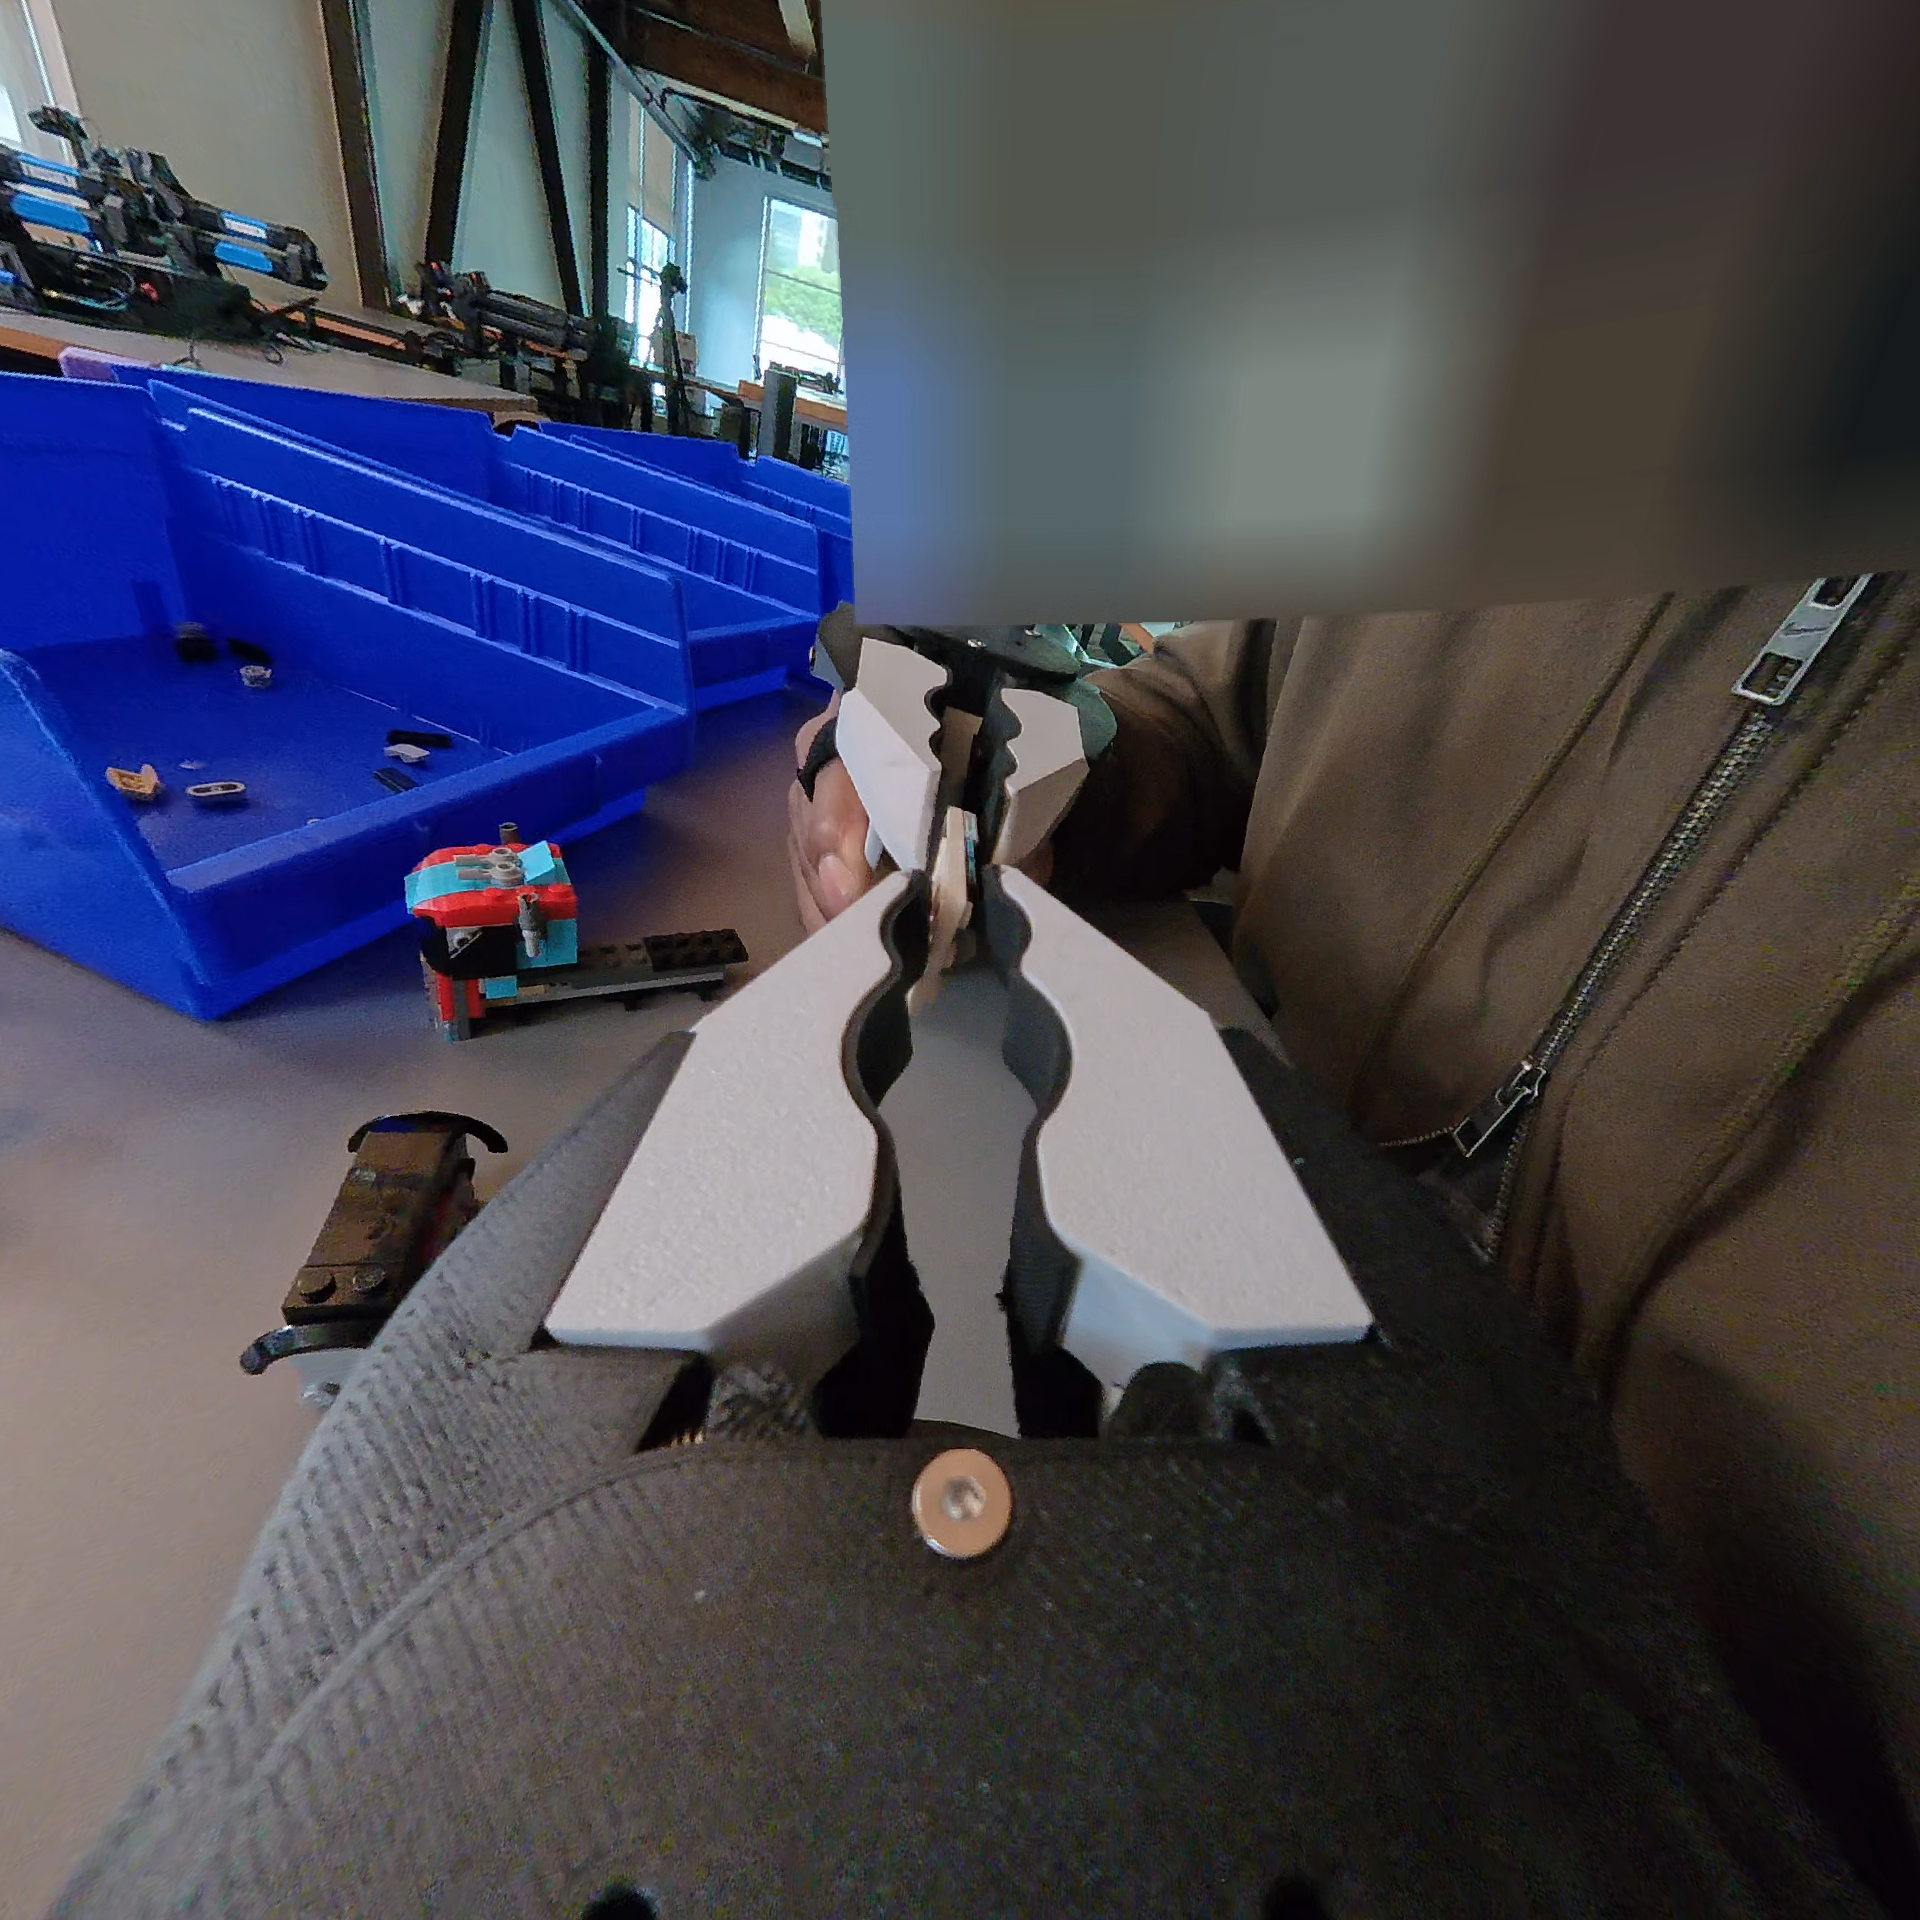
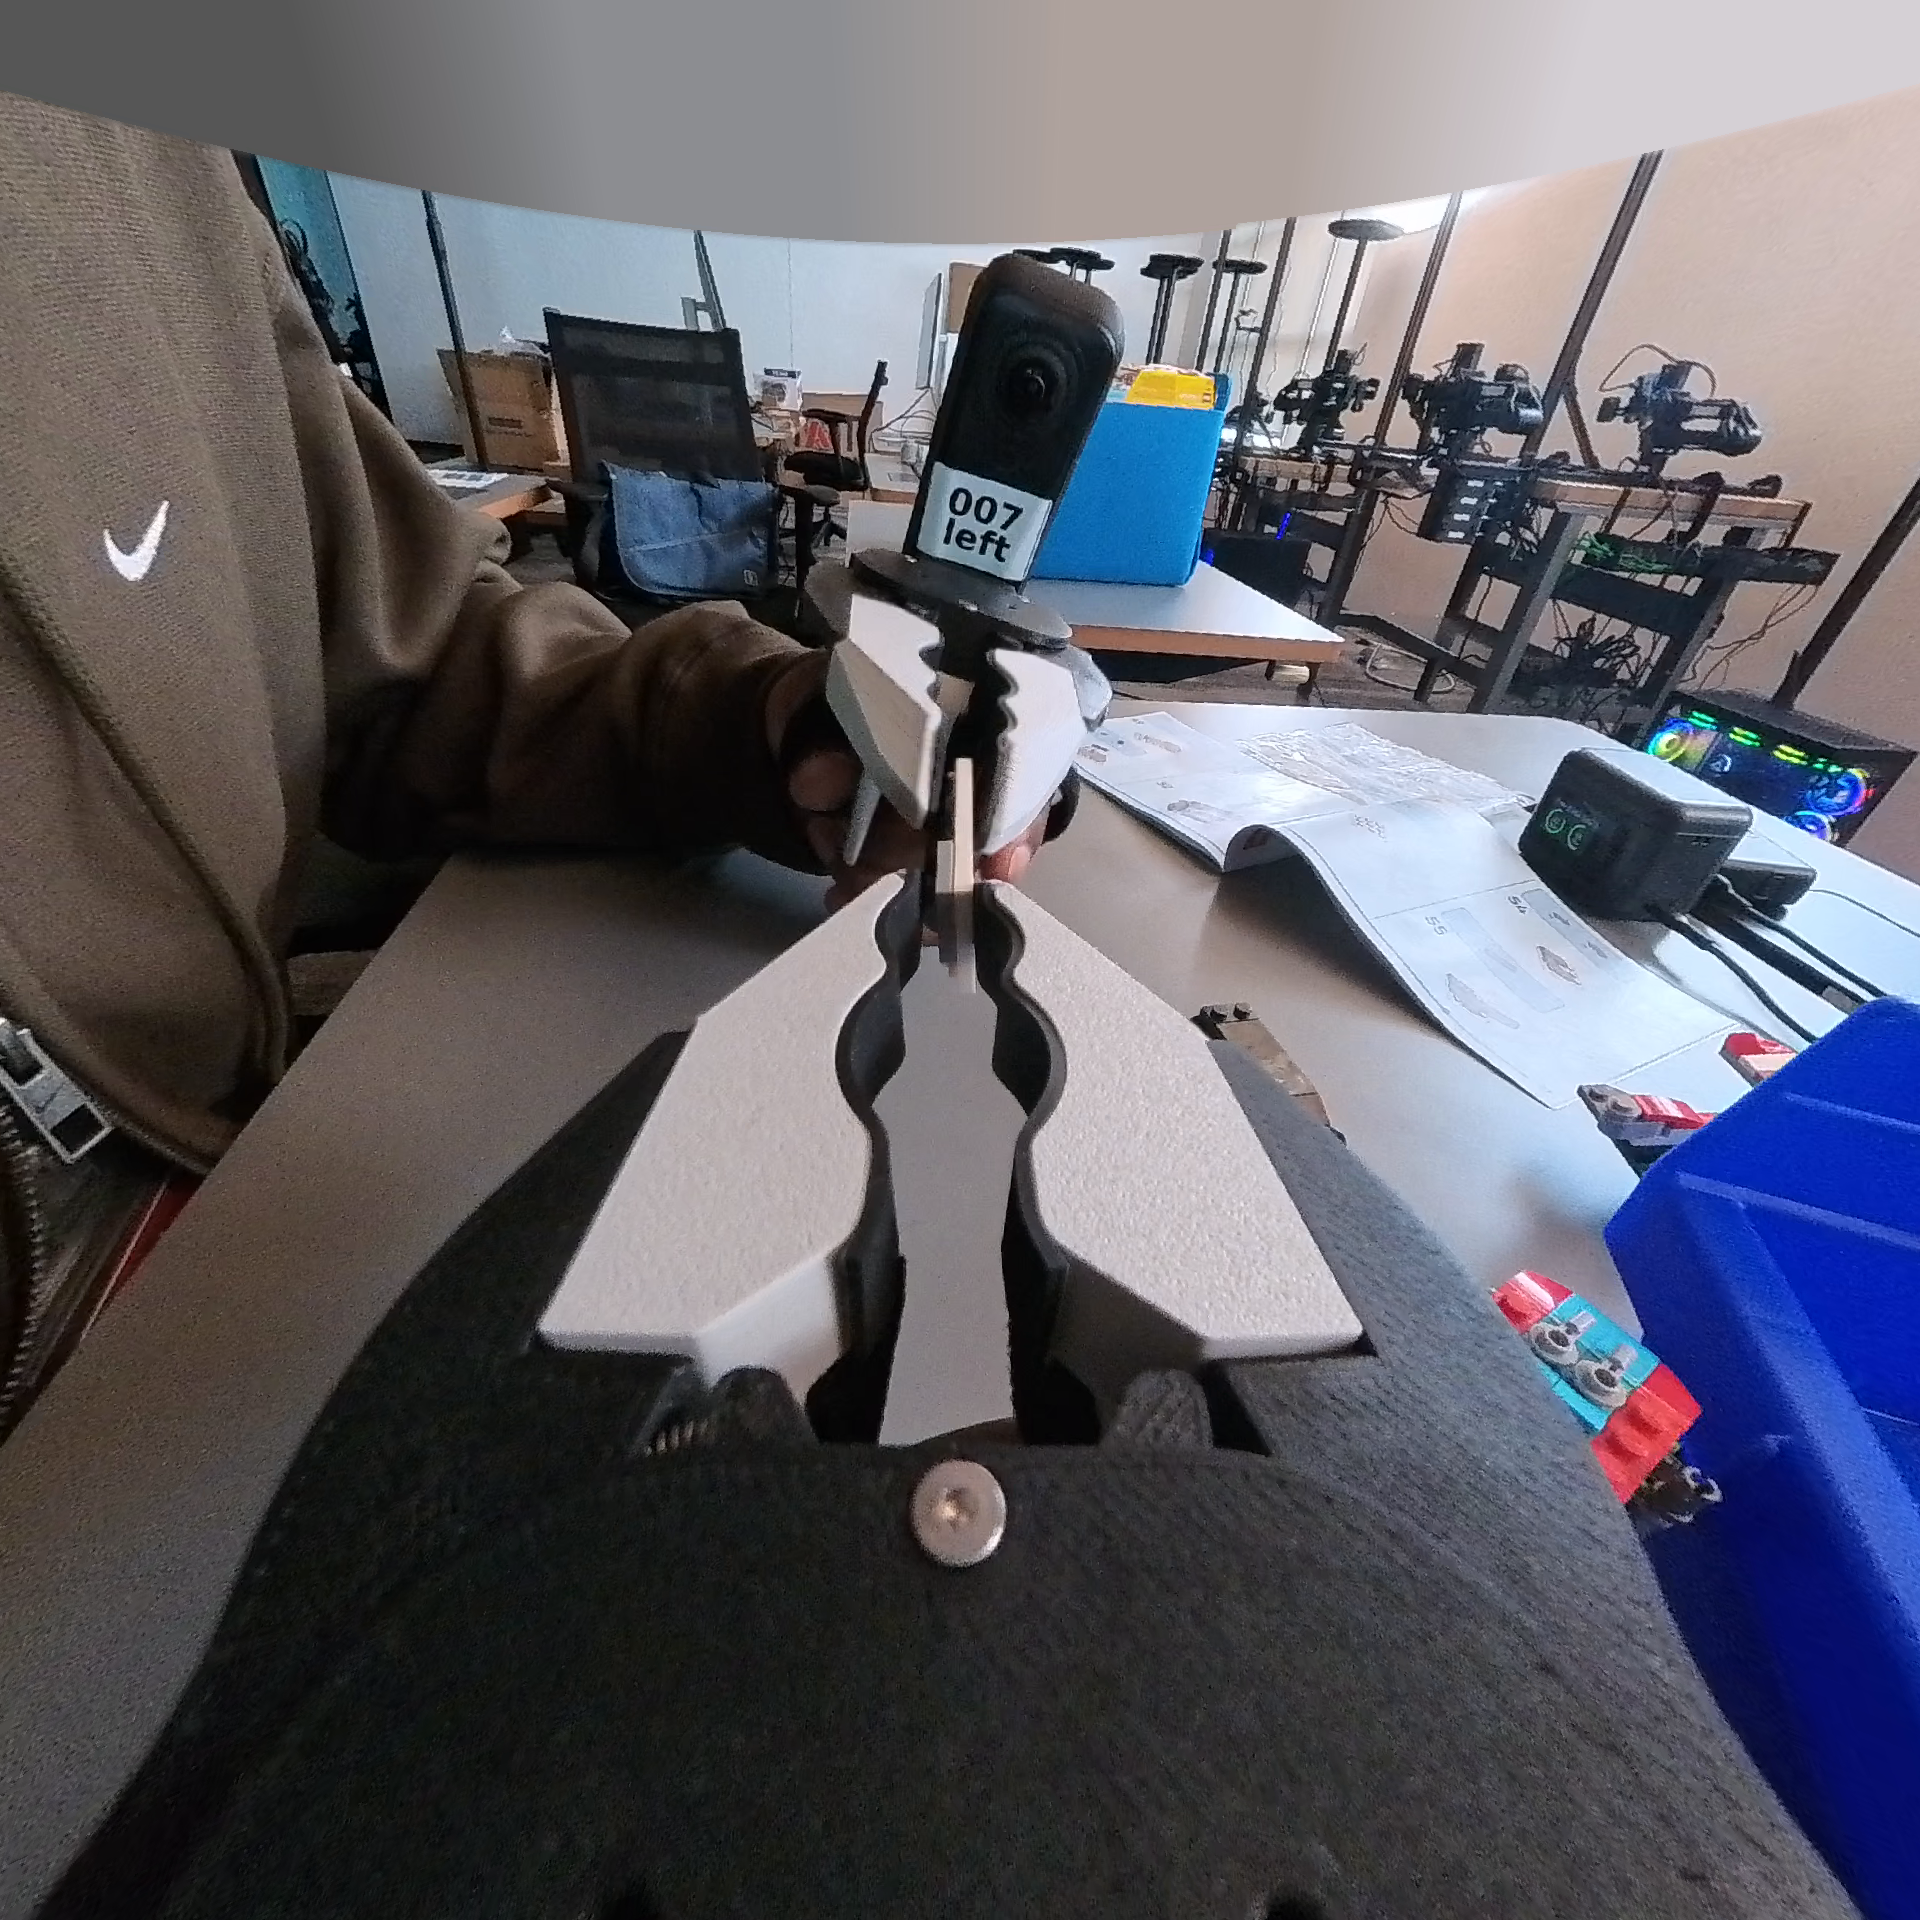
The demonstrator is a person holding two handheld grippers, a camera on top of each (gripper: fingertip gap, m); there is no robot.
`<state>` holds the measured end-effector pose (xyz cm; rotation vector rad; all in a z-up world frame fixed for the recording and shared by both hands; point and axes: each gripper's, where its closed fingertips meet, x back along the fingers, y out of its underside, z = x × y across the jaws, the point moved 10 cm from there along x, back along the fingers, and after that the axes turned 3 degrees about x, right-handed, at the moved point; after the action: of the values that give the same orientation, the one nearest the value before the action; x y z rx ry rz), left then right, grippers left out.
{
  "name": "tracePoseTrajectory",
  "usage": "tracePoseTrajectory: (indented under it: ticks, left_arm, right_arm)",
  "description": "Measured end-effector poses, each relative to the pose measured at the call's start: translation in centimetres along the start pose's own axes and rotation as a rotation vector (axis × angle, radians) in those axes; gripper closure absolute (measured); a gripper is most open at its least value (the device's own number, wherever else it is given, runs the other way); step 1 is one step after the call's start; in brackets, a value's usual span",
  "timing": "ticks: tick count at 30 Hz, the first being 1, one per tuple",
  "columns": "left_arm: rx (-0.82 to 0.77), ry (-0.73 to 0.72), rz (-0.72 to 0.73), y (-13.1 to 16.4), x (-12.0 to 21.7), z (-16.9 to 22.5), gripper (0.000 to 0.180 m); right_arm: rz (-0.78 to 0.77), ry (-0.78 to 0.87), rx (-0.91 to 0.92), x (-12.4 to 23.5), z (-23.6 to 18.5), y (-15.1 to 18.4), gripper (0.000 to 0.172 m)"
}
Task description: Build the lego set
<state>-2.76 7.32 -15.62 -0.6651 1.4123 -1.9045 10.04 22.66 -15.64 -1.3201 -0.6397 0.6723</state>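
Your left gripper (image 1: 951, 904) and right gripper (image 2: 951, 904) meet tip to tip above the table (image 2: 468, 997). Both are clenched on one thin tan plate piece (image 2: 961, 842) (a teal part is attached). The red-teal brick model (image 1: 499, 925) stands beside the blue bin (image 1: 312, 727).

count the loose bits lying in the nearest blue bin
About 8: two dark ones and a pale ring at the back, two tan ones front left, three mid-right. The bin wall may hide others.

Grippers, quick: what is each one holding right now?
Left gripper: closed on a thin tan plate piece.
Right gripper: closed on the same tan piece, tip to tip with the left.
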Motion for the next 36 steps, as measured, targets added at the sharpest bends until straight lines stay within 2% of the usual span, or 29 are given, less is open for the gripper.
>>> tracePoseTrajectory:
  ticks: [20, 22, 23, 28, 32, 36]
  left_arm:
    - [0.005, 0.018, -0.001, -0.1, 0.1, 0.2, 0.168]
    - [-0.025, -0.019, -0.006, -0.6, 0.6, 0.4, 0.148]
    - [-0.044, -0.041, 0.0, -1.0, 1.2, 0.6, 0.145]
    - [-0.126, -0.102, 0.084, -2.5, 4.8, 2.2, 0.143]
    - [-0.141, -0.166, 0.112, -1.8, 6.5, 3.2, 0.141]
    - [-0.131, -0.199, 0.094, -1.2, 6.8, 3.1, 0.141]
  right_arm:
    - [0.018, -0.02, -0.045, 0.0, 0.0, -0.1, 0.161]
    - [0.026, -0.018, -0.051, 0.1, 0.0, -0.2, 0.161]
    - [0.03, -0.018, -0.054, 0.1, 0.0, -0.2, 0.161]
    - [0.032, -0.028, -0.08, 0.0, -0.1, -0.2, 0.161]
    - [0.02, -0.038, -0.087, -0.1, -0.2, -0.1, 0.161]
    - [0.021, -0.031, -0.102, -0.1, -0.1, -0.1, 0.161]
